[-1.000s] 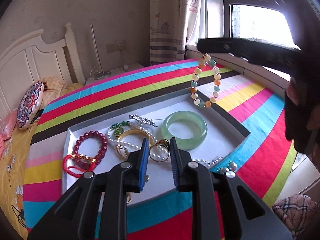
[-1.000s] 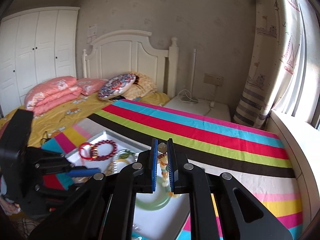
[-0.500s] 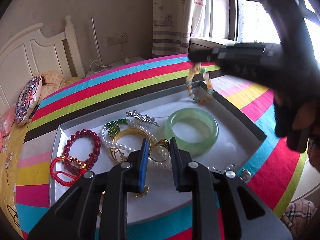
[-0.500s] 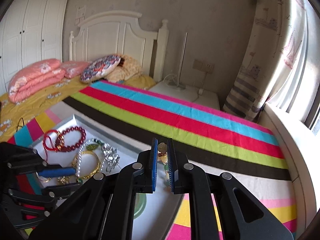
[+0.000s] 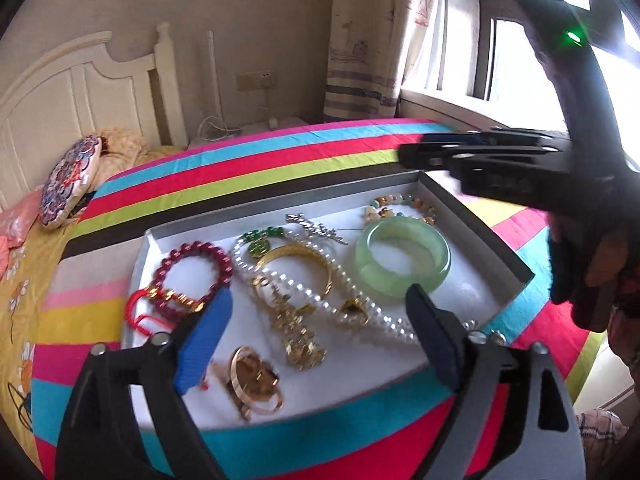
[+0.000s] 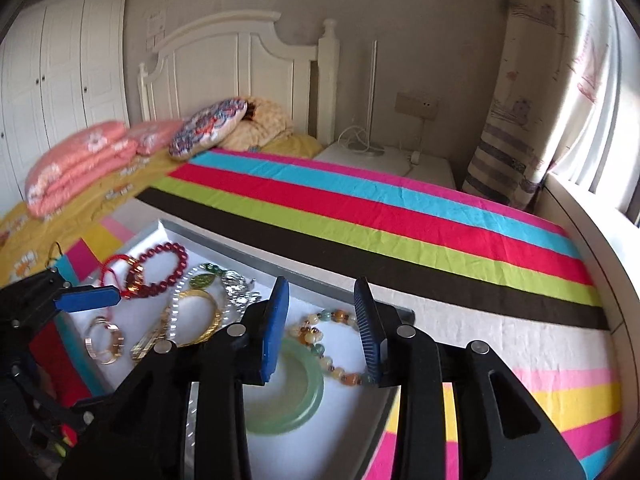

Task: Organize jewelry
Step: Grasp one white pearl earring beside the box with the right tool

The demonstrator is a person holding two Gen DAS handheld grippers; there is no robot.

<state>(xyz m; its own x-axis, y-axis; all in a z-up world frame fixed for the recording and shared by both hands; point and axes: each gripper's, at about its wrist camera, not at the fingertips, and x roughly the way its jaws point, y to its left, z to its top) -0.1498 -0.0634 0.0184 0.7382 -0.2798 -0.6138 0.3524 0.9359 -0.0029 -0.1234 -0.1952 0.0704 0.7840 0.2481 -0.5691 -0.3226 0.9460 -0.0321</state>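
Both the left tool [image 5: 316, 328] and right tool [image 6: 322, 330] hang spread and empty over the tray [image 5: 476, 216], where the limp, light bead bracelet [image 6: 332, 344] looks best pinched across one strand.

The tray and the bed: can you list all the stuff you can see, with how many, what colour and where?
tray: one, grey rim, white lining, on the striped cover
green bangle: one, pale green, right part of tray
mixed bead bracelet: one, orange, cream and green, far right corner of tray, beside the bangle
red bead bracelet: one, dark red, left part of tray
pearl strand: one, white, across the tray's middle
gold bangle: one, gold, middle of tray
striped cover: one, many colours, on the bed
round cushion: one, patterned, by the headboard
left gripper: one, black with blue pads, open over the tray's near side
right gripper: one, black with blue pads, open above the mixed bead bracelet
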